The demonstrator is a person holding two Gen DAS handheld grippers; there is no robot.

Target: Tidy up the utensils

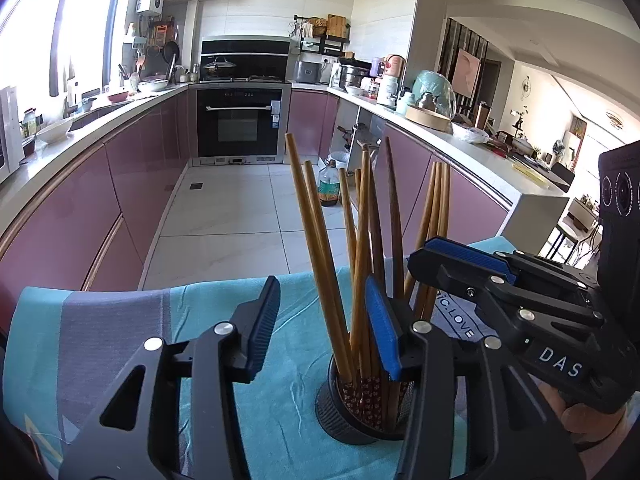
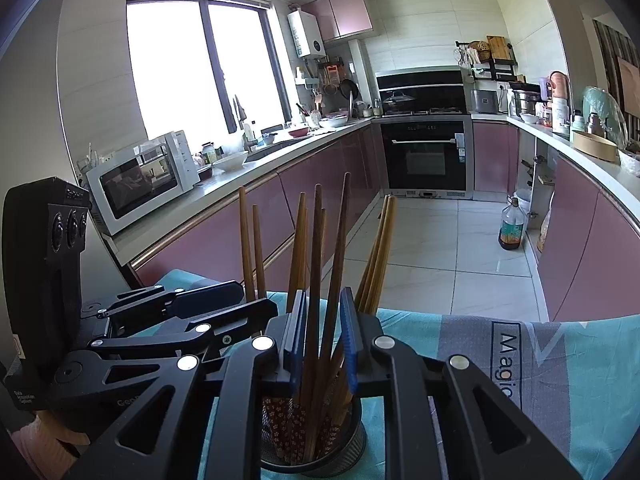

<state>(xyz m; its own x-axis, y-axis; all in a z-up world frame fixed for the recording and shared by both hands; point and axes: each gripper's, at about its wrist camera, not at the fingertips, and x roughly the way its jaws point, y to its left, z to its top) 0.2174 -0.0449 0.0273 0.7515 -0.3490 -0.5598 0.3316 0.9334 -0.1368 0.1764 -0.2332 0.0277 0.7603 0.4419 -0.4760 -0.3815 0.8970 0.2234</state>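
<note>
A black mesh cup (image 1: 352, 416) stands on a teal and grey cloth (image 1: 120, 340) and holds several wooden chopsticks (image 1: 320, 240) that fan upward. My left gripper (image 1: 324, 332) is open, its jaws wide apart around the chopsticks just above the cup. My right gripper (image 1: 460, 256) shows from the right in that view. In the right wrist view the cup (image 2: 320, 448) sits under my right gripper (image 2: 324, 336), whose blue pads (image 2: 298, 336) are narrowly apart around a few chopsticks (image 2: 320, 264). The left gripper (image 2: 200, 304) comes in from the left.
The cloth-covered surface ends at a front edge (image 1: 224, 280) above a tiled kitchen floor (image 1: 240, 208). Pink cabinets line both sides, with an oven (image 1: 240, 120) at the far end. A bottle (image 1: 329, 184) stands on the floor. A microwave (image 2: 140, 180) sits on the left counter.
</note>
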